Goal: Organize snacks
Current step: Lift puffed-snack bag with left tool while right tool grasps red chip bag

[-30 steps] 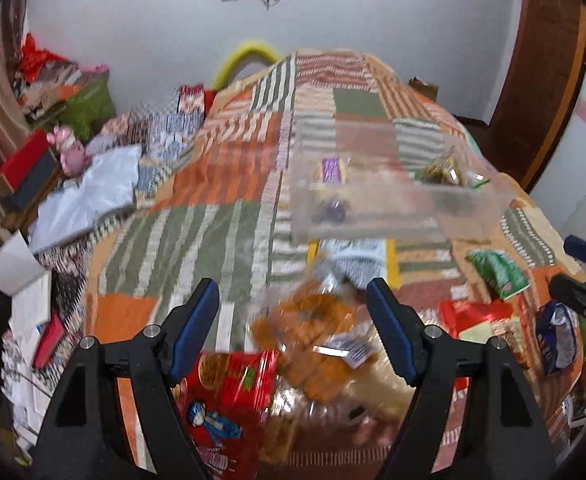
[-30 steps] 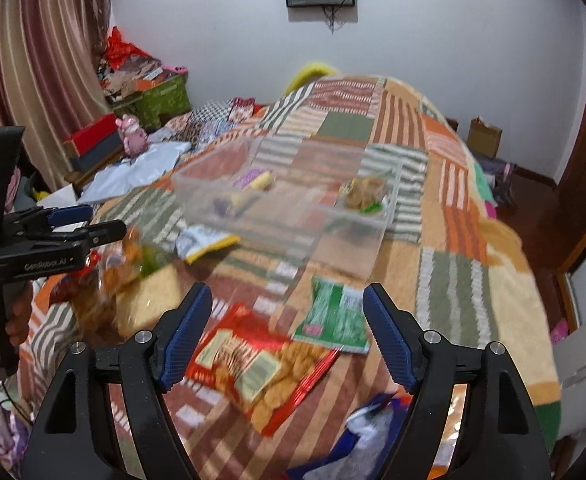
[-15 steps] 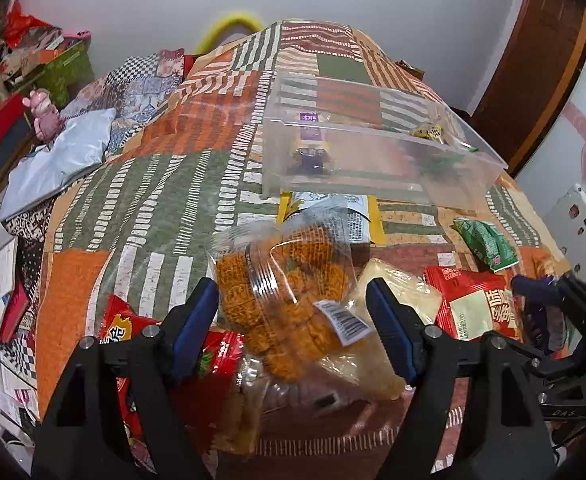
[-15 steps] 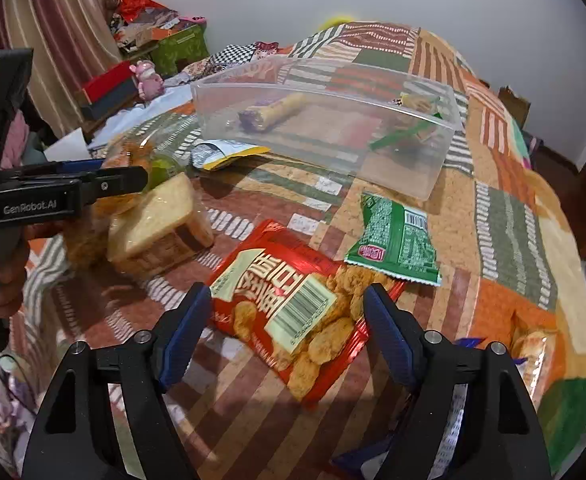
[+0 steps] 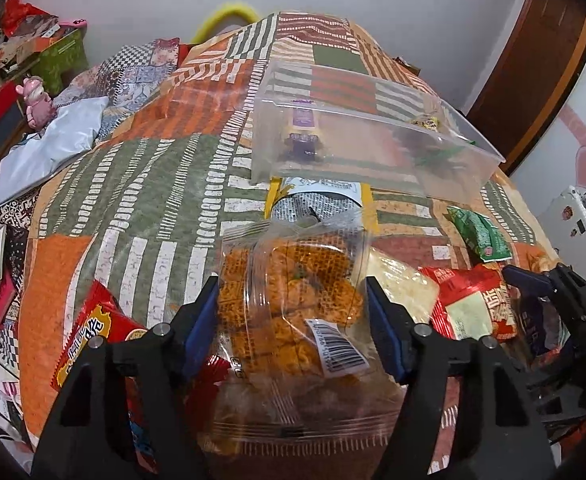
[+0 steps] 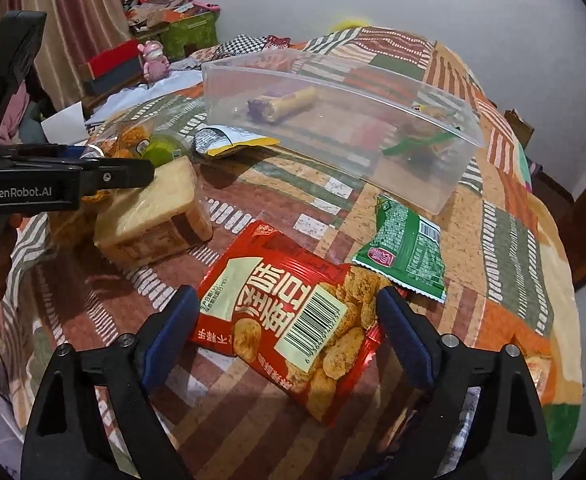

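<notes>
Two claws: left claw spread around the clear bag of orange snacks, grip not confirmed; right claw wide open, straddling the red packet.
Location: both on the bed, near the clear bin.
Risk: slippery film may slide out; contents may crush.
Appearance: crinkled, glossy, barcoded.

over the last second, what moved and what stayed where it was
Both grippers dropped toward the bed. The left gripper now has its open fingers either side of the clear bag of orange snacks; the right gripper straddles the red snack bag, also open. Neither has closed. The clear bin, green packet and bread lie where they were.
</notes>
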`<state>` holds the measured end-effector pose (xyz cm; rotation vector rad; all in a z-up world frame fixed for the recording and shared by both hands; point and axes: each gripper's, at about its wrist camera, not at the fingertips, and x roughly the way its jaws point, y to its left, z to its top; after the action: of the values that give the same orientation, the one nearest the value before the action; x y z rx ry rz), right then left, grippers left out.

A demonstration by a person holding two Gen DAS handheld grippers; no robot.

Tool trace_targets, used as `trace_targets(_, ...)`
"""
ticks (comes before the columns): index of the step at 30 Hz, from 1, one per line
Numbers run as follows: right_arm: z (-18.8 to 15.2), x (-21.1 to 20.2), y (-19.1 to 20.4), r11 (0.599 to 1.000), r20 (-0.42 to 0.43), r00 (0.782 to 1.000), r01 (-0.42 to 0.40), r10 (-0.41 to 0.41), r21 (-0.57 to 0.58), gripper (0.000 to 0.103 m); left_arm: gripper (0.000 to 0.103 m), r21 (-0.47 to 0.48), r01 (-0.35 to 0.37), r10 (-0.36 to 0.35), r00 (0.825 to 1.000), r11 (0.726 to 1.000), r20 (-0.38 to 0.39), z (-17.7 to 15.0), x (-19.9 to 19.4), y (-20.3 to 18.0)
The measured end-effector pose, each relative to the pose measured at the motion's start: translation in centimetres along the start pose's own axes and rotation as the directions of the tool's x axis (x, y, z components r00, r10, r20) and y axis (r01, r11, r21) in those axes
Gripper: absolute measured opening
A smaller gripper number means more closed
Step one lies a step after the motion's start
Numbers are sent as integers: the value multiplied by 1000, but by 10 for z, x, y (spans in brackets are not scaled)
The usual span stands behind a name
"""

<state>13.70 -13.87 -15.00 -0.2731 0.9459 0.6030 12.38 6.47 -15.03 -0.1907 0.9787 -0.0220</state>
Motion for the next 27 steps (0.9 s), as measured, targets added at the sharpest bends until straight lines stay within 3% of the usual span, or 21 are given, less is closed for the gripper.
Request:
trace_targets(8,-2,-7,-6,999,5,1000,-24,24,44,70,65,12,45,-45,999,999,27,-5,-15,-9)
trace_targets(12,-3,-15,0,999,-3,1000,-27,28,37,56,65,28,61,-62,997,998,46,-7,-24,-15)
trace_targets(18,-8,-24,-2,998,-22,999,-33,34,44,54,65,58,70,-74,995,996,69,-15,-38,-24)
trace_targets(20,-9,-26,-3,998,-21,999,-27,28,48,54,65,68,68,-73,995,995,74,-18,-41,-27)
trace_targets(25,-11,-25,-5,996,-12,1000,-27,28,88,83,65,83,62,-68,995,995,71,-22,-38,-31)
trace_targets(27,-10,-19,-5,995,-21,1000,-17,19,95,84,65,85,61,-66,996,994,62,-23,-34,-32)
